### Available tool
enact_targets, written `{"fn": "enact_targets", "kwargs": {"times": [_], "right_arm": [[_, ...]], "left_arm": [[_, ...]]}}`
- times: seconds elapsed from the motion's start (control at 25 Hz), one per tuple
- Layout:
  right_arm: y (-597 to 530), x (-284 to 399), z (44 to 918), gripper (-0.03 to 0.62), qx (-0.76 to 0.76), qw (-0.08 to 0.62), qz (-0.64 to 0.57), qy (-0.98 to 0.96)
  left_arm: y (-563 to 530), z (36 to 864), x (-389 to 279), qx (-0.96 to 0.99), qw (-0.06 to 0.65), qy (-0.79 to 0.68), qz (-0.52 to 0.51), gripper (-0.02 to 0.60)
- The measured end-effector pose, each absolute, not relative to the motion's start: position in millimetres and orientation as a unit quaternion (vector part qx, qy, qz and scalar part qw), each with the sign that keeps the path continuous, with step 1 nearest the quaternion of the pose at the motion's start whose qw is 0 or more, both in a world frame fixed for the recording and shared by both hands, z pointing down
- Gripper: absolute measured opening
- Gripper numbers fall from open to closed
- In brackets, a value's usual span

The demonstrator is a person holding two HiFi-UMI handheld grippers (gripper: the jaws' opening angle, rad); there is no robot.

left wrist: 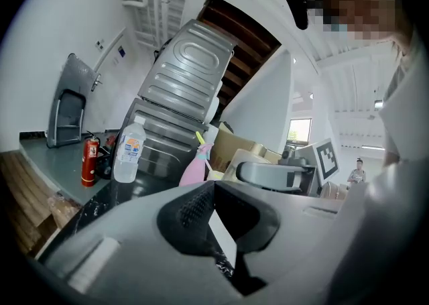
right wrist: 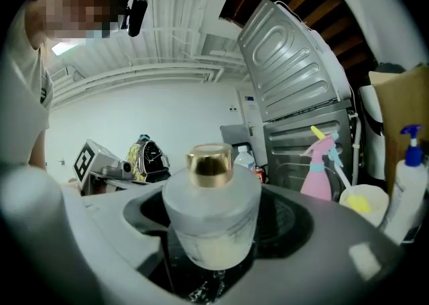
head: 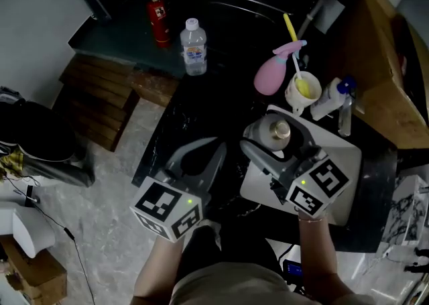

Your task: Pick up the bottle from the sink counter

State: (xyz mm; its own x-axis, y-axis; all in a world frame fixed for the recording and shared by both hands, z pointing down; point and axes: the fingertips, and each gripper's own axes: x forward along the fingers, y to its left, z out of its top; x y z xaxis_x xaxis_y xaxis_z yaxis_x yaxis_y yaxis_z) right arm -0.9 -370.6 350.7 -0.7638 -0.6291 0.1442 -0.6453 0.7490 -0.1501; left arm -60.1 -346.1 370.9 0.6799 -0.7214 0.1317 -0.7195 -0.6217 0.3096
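A small frosted glass bottle with a gold cap (head: 278, 131) stands upright between the jaws of my right gripper (head: 276, 135), which is shut on it above a white board (head: 343, 156). In the right gripper view the bottle (right wrist: 211, 213) fills the middle, with both jaws of that gripper (right wrist: 211, 236) pressed against its sides. My left gripper (head: 201, 156) hangs over the dark counter (head: 221, 102) to the bottle's left, shut and holding nothing. Its jaws (left wrist: 221, 230) meet in the left gripper view.
On the far counter stand a clear water bottle (head: 193, 47), a red extinguisher-shaped can (head: 158, 21), a pink spray bottle (head: 275, 72), a cup with a yellow thing in it (head: 303, 90) and a white pump bottle (head: 330, 99). Wooden boards (head: 100, 102) lie at the left.
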Motion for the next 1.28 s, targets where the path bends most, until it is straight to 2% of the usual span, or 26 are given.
{"fn": "enact_targets", "kwargs": {"times": [0.68,1.0,1.28], "right_arm": [[-272,9,309,0.342,0.407,-0.019,0.076,-0.910],[-242,16,304,0.342,0.405,-0.007,0.066,-0.912],[-244,20,294,0.342,0.410,-0.027,0.053,-0.910]], "left_arm": [[-267,341,-50,0.923,0.137,-0.358,-0.012,0.006],[-248,333,-45,0.930,0.135,-0.343,-0.013,0.006],[-254,313,-34,0.934,0.116,-0.337,-0.033,0.006]]}}
